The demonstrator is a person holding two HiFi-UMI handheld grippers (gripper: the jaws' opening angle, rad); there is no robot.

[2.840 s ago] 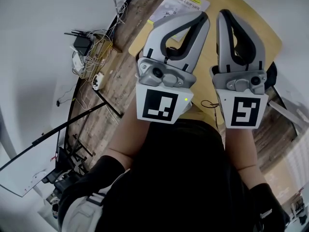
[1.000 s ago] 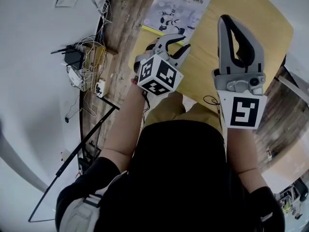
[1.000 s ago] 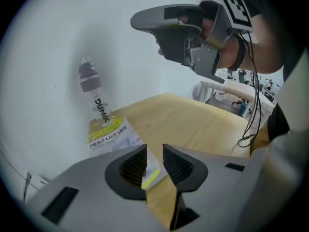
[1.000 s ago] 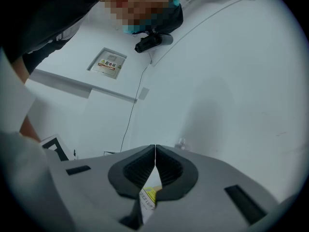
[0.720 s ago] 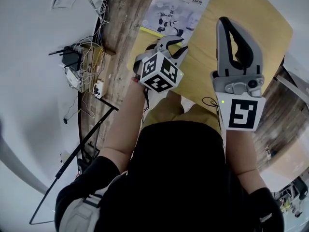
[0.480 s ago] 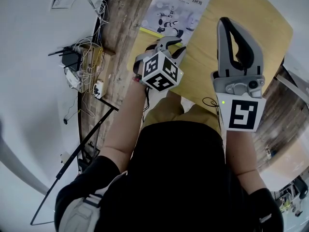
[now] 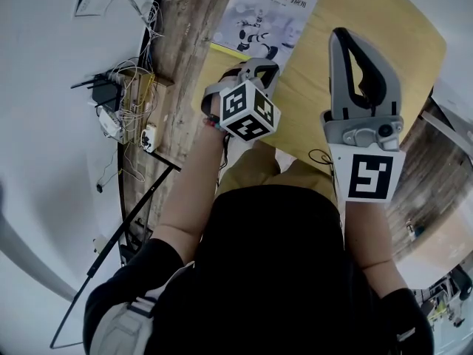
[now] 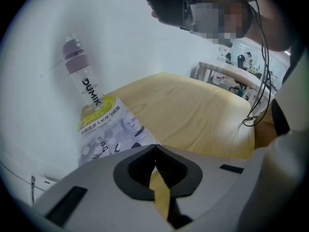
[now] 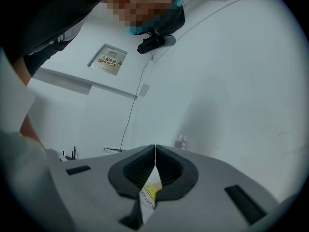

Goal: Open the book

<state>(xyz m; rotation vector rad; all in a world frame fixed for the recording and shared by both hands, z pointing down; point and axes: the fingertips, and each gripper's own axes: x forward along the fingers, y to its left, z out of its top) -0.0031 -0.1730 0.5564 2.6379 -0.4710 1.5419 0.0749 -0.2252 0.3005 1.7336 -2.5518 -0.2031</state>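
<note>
Seemingly a light, thin paperback, the pale grey-and-white book with a yellow band and a robot picture on its cover (image 7: 267, 12) lies shut and flat near the far left edge of the round light-wood tabletop (image 7: 369, 21) in the head view. I judge the cover bendy and a little slick. It is best lifted at its free long edge or a near corner, not at the spine, and the pages beneath may slide unless they are pinned. The left gripper (image 7: 260, 68) tilts down with its tips right at the book's near edge. The right gripper (image 7: 344, 35) hovers level, off to the book's right and apart from it.

In the left gripper view the grey fingers (image 8: 96, 187) have just been closing and now meet tip to tip. Bare wood shows through the gap behind them, and I can see no cover between them. The book's near corner lies just beside the tips, and a clear plastic bottle with a mauve cap (image 8: 82, 81) stands at its far end.

In the right gripper view the fingers are likewise together and empty. A sliver of the book's yellow band shows through the gap below them.
</note>
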